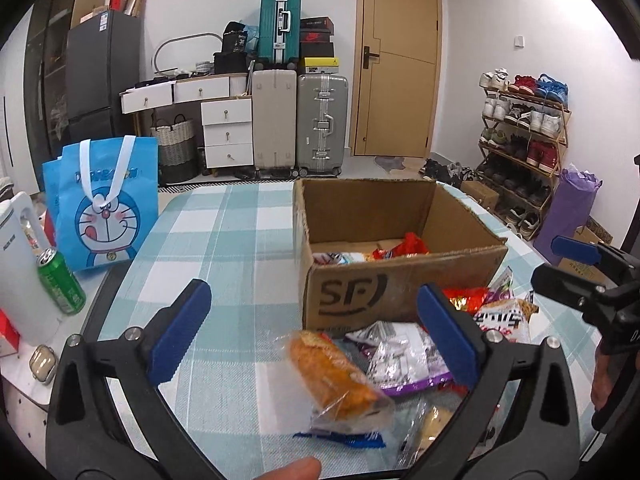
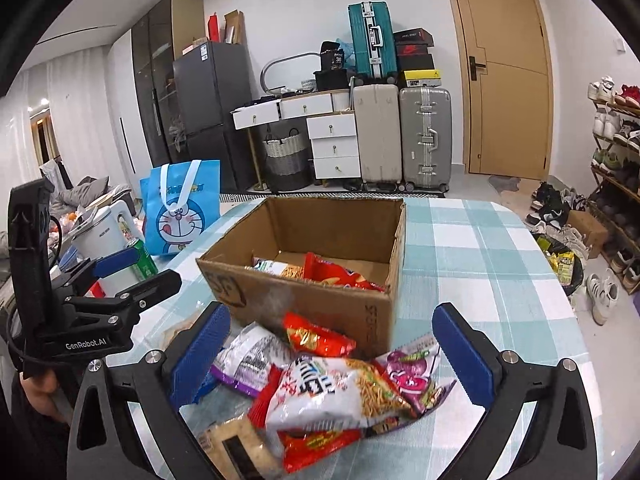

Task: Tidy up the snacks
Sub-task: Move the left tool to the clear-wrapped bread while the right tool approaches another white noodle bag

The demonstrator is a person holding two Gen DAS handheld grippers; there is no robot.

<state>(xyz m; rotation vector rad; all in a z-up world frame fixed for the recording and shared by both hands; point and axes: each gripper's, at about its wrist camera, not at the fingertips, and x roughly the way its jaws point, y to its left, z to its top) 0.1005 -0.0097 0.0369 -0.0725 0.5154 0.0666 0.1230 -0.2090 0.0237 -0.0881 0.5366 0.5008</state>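
Between picks: left tool (image 1: 312, 340) and right tool (image 2: 332, 354) both spread, empty, above loose snack packets (image 2: 336, 392); next, pinching one ahead and dropping into cardboard box (image 2: 304, 300)

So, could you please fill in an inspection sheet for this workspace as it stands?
Surface: table with a teal and white checked cloth, mostly bare on its left half.
Job's things: open cardboard box holding a few snack packets; loose snack pile in front of it, including a wrapped bread.
Clutter: blue cartoon bag, green can, white kettle at the table's left edge.
Grippers: left gripper and right gripper both open over the pile, holding nothing.
Cables: a black cable by the left gripper's handle.
Surroundings: suitcases, drawers, fridge, door, shoe rack.
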